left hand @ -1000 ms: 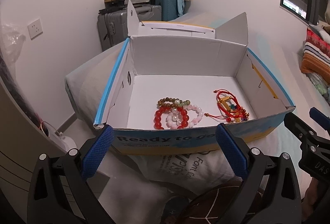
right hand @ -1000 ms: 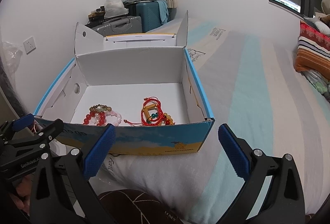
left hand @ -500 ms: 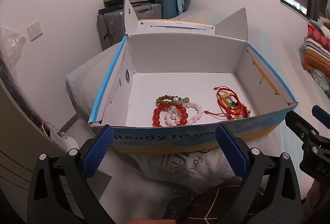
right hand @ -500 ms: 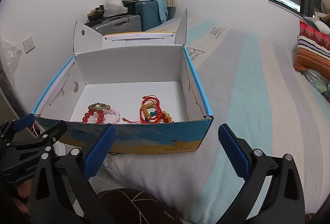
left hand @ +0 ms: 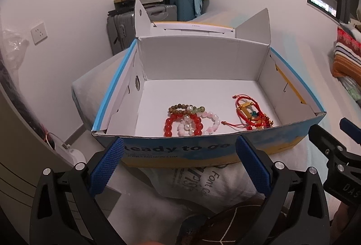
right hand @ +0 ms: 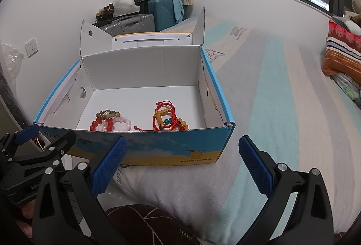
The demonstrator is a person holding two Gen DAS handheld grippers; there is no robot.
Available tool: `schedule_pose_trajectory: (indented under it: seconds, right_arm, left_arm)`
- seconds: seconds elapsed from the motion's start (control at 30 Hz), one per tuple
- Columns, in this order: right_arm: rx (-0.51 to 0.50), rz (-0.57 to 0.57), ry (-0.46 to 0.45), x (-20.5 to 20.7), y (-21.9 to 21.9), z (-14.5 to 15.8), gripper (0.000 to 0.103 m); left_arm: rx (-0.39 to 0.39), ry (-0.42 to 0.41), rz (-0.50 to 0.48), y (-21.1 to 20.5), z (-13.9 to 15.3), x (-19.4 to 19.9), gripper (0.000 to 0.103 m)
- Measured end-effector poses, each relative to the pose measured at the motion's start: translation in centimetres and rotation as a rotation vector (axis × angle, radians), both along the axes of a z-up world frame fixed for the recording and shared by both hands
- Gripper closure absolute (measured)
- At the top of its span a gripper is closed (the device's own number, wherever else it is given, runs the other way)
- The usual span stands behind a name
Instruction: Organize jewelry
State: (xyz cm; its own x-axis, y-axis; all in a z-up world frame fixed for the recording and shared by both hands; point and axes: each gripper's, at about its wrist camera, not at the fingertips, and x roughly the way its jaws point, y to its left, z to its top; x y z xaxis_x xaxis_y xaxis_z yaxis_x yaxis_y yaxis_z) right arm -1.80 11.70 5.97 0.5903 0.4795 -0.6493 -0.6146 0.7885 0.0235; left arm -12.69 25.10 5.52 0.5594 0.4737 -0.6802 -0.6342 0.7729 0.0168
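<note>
Both hand-held grippers, left and right, gape empty before the box of bracelets

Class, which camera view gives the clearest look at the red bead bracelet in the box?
The left wrist view: the red bead bracelet shows nearly as a whole ring, with other bracelets lying across it. In the right wrist view the same bracelet looks smaller, and the box's front wall cuts off its lower beads.

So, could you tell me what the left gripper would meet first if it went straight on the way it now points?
Most likely the printed front wall of the open box: the left gripper, fingers apart and empty, sits just short of it, below the rim. The bracelets lie beyond that wall; depth is hard to judge.
</note>
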Motion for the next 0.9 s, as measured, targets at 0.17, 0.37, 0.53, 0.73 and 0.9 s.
schedule_pose_trajectory:
  seconds: [0.17,0.37,0.53,0.73,0.9]
  right_arm:
    - [0.001,-0.005,0.006,0.09,-0.01,-0.1,0.008]
    - [0.001,-0.007,0.011,0.14,-0.03,-0.3,0.008]
    - [0.002,-0.008,0.015,0.2,-0.11,-0.3,0.008]
    - [0.004,-0.013,0.016,0.23,-0.08,-0.33,0.008]
    - [0.004,-0.014,0.015,0.22,-0.1,-0.35,0.008]
  left_arm:
    - [-0.003,-0.007,-0.01,-0.11,0.1,0.01,0.005]
    - [-0.003,0.001,-0.025,-0.22,0.15,0.14,0.006]
    - [-0.002,-0.003,-0.022,-0.35,0.25,0.1,0.006]
    - [-0.004,-0.004,-0.025,-0.38,0.39,0.05,0.006]
    - [0.0,-0.003,-0.023,-0.45,0.51,-0.05,0.006]
